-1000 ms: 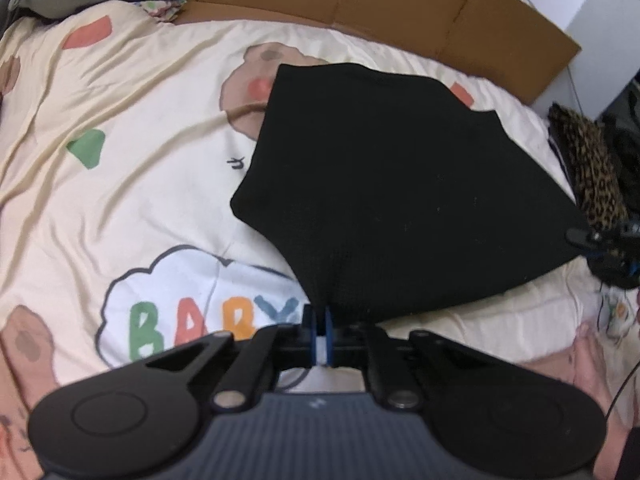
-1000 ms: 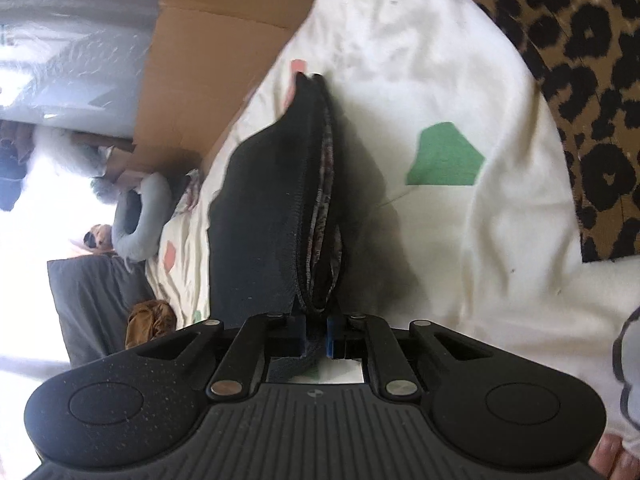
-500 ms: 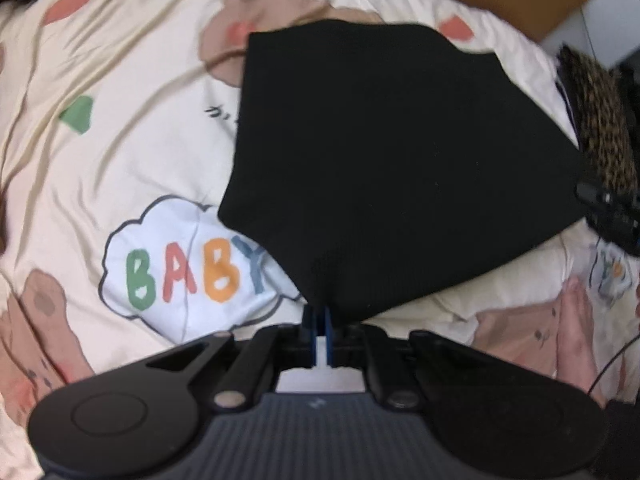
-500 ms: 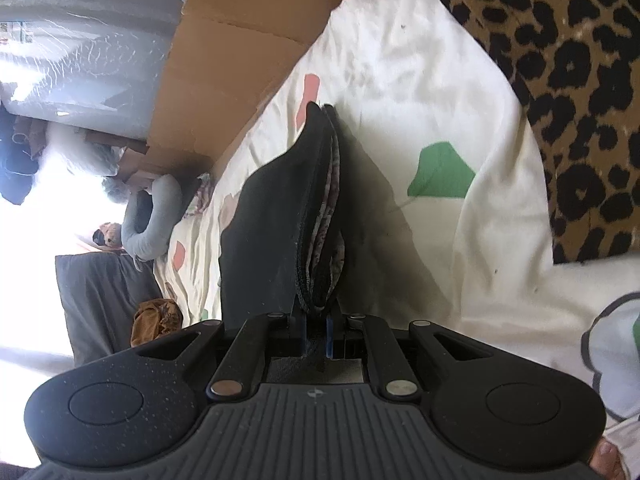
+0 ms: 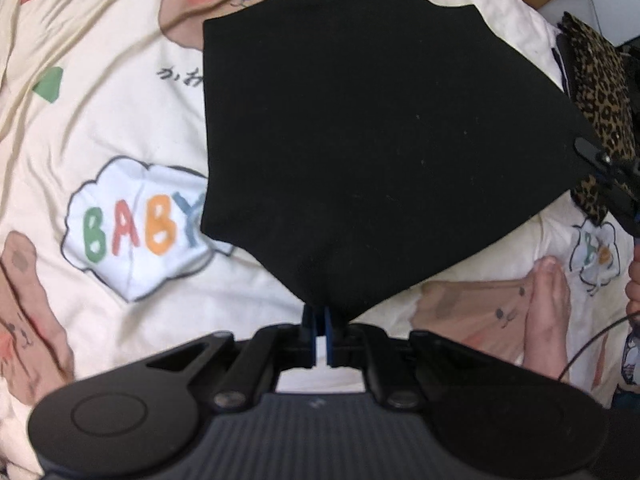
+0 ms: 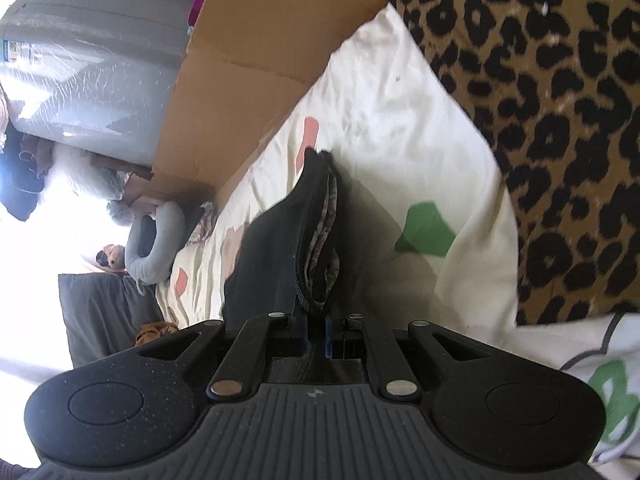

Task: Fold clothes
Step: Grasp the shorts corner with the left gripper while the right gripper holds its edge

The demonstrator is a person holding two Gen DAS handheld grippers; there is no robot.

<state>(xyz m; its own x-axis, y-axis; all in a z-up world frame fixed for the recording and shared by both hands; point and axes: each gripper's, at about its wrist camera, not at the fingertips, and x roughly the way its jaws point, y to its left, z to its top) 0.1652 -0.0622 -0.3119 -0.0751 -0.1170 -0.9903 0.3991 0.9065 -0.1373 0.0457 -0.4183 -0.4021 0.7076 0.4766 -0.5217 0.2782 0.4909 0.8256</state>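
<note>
One black garment (image 5: 384,136) is lying spread over one cream printed bedsheet (image 5: 120,300), which is serving as the landmark here. Two grippers are showing: the left gripper (image 5: 317,314) at the garment's near corner and the right gripper (image 5: 600,160) at its right corner. One leopard-print cloth (image 6: 560,120) is lying at the sheet's right edge. One cardboard panel (image 6: 248,80) is standing along the sheet's far edge. One grey neck pillow (image 6: 160,240) is resting at the sheet's far left corner. On the sheet, one "BABY" cloud print (image 5: 140,232) is showing in full, and one bare foot (image 5: 548,312) is resting on the sheet's near right part.
</note>
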